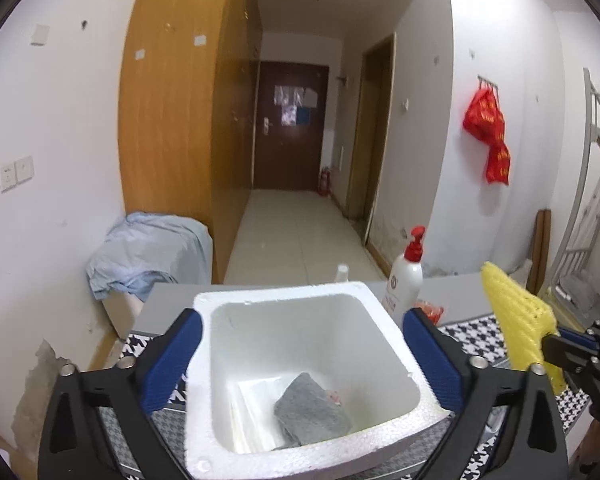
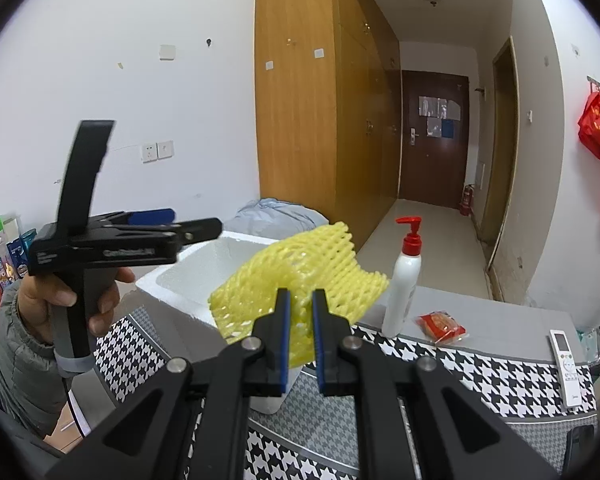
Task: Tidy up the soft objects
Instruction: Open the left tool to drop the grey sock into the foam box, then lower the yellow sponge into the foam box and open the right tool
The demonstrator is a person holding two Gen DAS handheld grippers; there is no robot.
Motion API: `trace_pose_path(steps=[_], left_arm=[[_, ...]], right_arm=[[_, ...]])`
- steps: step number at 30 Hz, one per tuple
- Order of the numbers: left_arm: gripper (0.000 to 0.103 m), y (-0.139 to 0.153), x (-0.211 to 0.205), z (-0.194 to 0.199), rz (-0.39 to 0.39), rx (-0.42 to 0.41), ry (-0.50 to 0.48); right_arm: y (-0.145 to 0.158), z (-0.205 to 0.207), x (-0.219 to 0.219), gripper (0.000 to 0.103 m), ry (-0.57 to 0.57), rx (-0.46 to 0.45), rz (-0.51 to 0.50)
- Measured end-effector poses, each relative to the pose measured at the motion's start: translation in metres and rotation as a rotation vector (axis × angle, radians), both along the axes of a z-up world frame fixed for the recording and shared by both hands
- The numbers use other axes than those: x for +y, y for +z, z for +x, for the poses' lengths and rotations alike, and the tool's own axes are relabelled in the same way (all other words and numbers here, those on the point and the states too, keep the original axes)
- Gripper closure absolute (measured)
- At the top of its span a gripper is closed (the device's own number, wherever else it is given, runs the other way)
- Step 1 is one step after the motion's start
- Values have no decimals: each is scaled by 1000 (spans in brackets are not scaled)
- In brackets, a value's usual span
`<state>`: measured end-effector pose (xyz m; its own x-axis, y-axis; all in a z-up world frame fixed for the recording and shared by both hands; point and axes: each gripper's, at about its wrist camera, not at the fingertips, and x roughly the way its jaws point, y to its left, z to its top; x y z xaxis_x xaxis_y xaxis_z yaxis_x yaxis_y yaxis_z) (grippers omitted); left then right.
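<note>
A white foam box [image 1: 284, 312] stands on the houndstooth-covered table, and a grey soft pad [image 1: 312, 412] lies on its bottom. My left gripper [image 1: 302, 360] hangs open over the box with its blue fingers [image 1: 172, 360] spread to either side and nothing between them. From the right wrist view the same gripper [image 2: 188, 224] is held by a hand above the box [image 2: 204, 272]. My right gripper [image 2: 300, 320] is shut on a yellow foam net [image 2: 300, 276] and holds it in the air just right of the box. The net [image 1: 516, 320] also shows at the right of the left wrist view.
A white pump bottle with a red top [image 2: 404, 280] stands right of the box. A red snack packet [image 2: 440, 326] and a white remote [image 2: 566, 360] lie further right. Blue-grey bedding [image 1: 148, 252] is piled beyond the table's left end, beside a wooden wardrobe [image 2: 308, 120].
</note>
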<state>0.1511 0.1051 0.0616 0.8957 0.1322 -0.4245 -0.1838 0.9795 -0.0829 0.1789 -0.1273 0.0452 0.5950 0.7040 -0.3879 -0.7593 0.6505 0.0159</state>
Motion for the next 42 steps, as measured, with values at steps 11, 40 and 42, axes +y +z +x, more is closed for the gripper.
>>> trace_pose_path(steps=[11,40,42], left_arm=[[1,10,7,-40,36,-59,50],[1,-10,39,-89,23,-74,143],[1,-11,40,-91,22,-72,154]], right_arm=[[7,-4,20,90,30,-22,-20],[7,15,96,90,126,7,-105],[6,17,102,90,127,10,-119]])
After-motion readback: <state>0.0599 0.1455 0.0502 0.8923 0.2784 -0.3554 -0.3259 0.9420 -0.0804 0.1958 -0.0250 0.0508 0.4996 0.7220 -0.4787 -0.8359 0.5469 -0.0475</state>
